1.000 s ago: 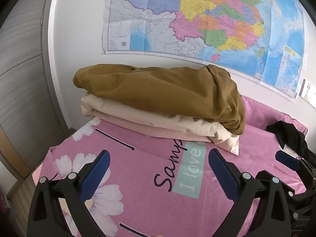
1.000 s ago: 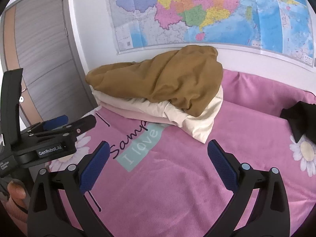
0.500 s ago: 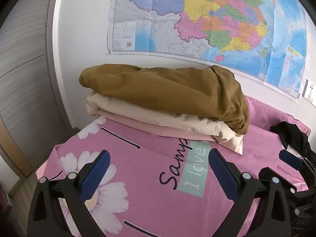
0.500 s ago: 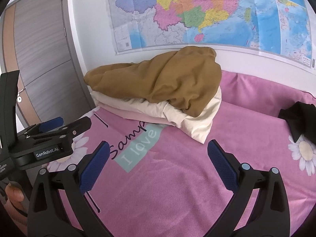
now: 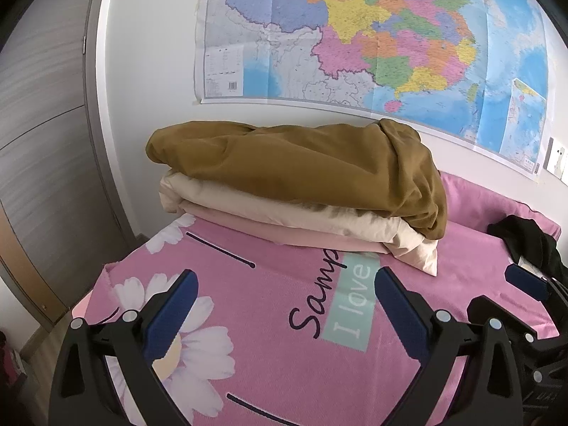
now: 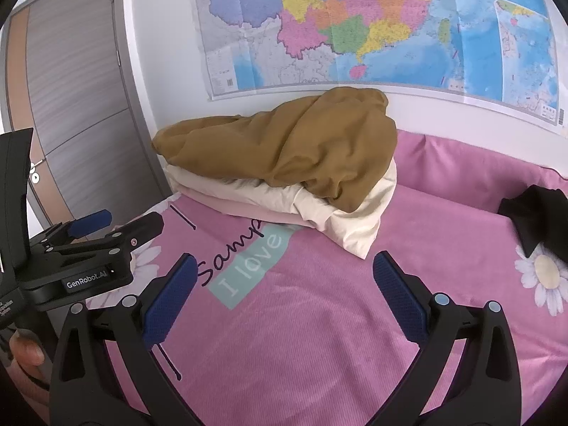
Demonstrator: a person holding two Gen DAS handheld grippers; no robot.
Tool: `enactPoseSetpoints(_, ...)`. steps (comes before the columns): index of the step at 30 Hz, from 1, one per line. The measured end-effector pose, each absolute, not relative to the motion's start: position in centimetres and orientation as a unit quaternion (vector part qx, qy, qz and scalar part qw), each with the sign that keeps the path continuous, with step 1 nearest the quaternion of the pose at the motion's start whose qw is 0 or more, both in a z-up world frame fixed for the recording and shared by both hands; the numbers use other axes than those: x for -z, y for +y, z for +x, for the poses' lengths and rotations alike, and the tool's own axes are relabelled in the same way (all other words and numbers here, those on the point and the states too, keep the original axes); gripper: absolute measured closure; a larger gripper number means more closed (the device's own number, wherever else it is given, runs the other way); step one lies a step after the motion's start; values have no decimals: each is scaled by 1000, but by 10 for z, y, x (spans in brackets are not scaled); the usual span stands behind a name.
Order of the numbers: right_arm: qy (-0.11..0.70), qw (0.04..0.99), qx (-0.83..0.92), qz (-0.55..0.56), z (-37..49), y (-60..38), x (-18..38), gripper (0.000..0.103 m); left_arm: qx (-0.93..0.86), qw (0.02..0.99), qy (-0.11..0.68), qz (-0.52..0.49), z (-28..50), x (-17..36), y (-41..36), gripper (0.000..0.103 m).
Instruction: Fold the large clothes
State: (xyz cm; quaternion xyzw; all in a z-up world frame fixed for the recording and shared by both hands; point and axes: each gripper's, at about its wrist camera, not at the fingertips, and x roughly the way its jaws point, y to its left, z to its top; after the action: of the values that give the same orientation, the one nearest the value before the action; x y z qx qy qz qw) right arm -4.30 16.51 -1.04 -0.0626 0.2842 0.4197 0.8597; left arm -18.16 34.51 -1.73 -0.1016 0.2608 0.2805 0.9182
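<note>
A mustard-brown garment (image 5: pixel 301 167) (image 6: pixel 301 145) lies loosely folded on top of a cream layer (image 5: pixel 284 213) (image 6: pixel 337 220) and a pale pink one (image 5: pixel 269 230), stacked at the far end of the pink bed (image 5: pixel 269 284) (image 6: pixel 319 319). A black garment (image 5: pixel 525 238) (image 6: pixel 536 216) lies crumpled at the far right. My left gripper (image 5: pixel 282 298) is open over the bed, short of the stack, holding nothing. My right gripper (image 6: pixel 284 284) is open too, empty, above the sheet. The left gripper's body (image 6: pixel 85 259) shows at the left of the right wrist view.
The sheet carries daisy prints and a teal "I love" label (image 5: pixel 355 305) (image 6: pixel 255 266). A large map (image 5: pixel 355 35) (image 6: pixel 355 28) hangs on the white wall behind the stack. A grey door (image 6: pixel 78 113) stands at the left, past the bed's edge.
Both grippers have drawn back and lifted slightly, so the stack sits a little lower and farther in view. Neither jaw has moved.
</note>
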Motion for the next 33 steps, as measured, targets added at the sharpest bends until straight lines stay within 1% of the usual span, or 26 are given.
enactPoseSetpoints(33,285,859,-420,-64,-46,165,12,5,-283,917,262,-100,-188,21,342,6)
